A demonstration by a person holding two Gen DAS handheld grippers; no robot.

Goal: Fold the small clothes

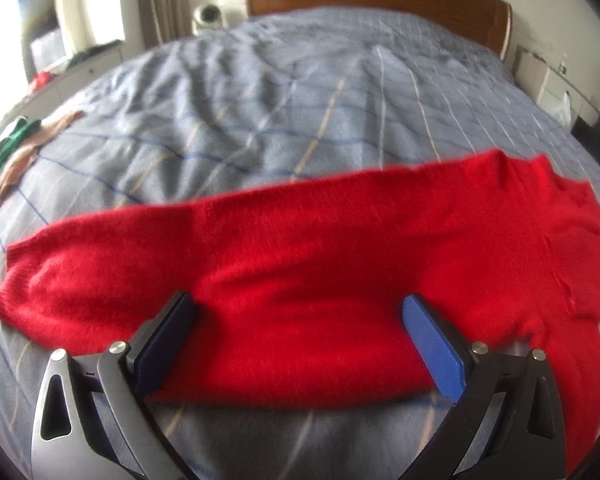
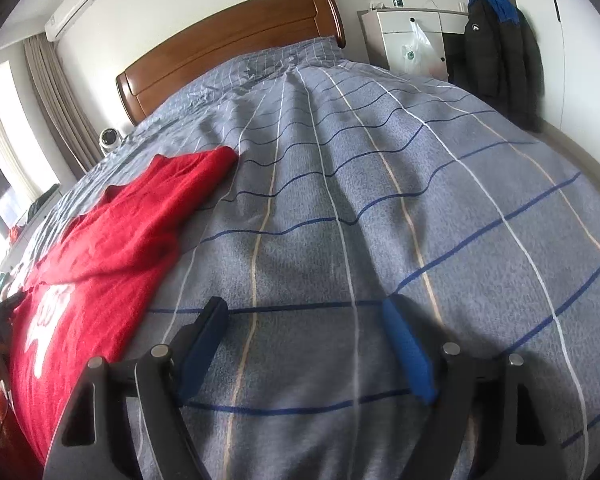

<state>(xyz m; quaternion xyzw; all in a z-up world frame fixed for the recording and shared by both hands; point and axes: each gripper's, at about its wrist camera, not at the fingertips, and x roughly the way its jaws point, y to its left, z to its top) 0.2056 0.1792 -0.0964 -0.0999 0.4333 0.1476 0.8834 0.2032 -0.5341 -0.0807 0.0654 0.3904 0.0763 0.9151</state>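
Red knit sweater [image 1: 320,256] lies flat across the grey checked bedcover [image 1: 260,120], sleeve stretched out toward the left edge in the left wrist view. Left gripper [image 1: 300,320] is splayed wide with the sleeve band running between its pads; pads [image 1: 432,344] sit at the fabric's sides, can't confirm any squeeze, so reads as straddling, not clamping. Moving right: sweater body with a white print [image 2: 48,320] on the chest, other sleeve [image 2: 172,188] angled up toward the wooden headboard [image 2: 228,48]. Right gripper [image 2: 304,340] is over bare bedcover just beside the sweater's edge, jaws apart, nothing between them. Progress call: early. Garment is spread and smoothed, sleeves not yet folded in, body not yet halved. Likely next is bringing the left sleeve across the chest, then the right. Text: chest print is white lettering or a graphic, too distorted to read. Dark jacket [image 2: 496,48] hanging far right has a small white logo, unreadable. No other labels legible.
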